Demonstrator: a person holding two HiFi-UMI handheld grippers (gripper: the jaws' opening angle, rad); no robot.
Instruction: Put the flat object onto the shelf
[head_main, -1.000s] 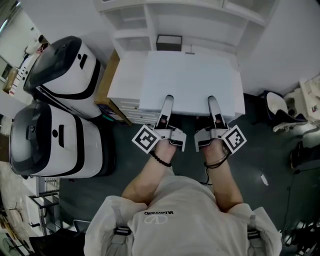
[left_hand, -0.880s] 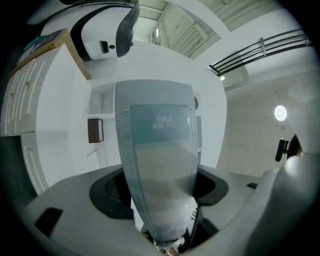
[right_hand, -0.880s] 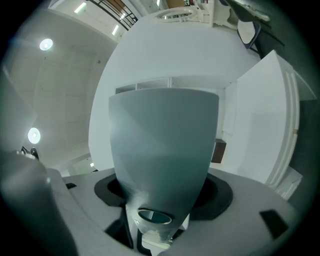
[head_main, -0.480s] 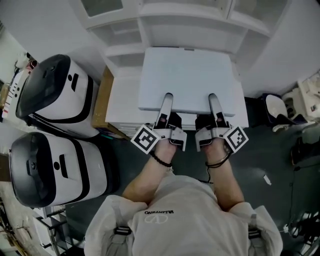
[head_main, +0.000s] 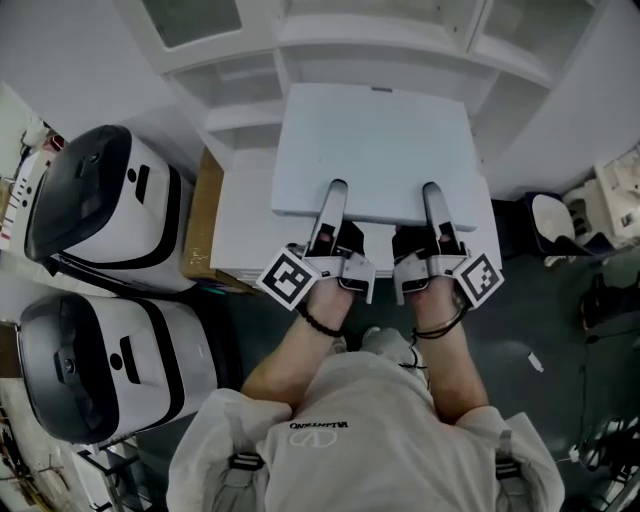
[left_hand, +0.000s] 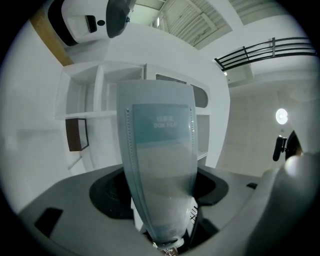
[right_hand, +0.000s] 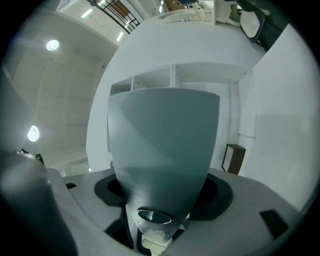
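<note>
Left claw (head_main: 333, 193) and right claw (head_main: 432, 193) each clamp near edge of flat white board (head_main: 372, 140), plain, rectangular.

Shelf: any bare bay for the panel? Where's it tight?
Free: the wide shelf bay straight ahead of the flat panel, between two uprights, looks bare. A small dark box sits in one side cubby. Crowded: left, where two white-and-black machines and a cardboard box stand beside the low cabinet.
</note>
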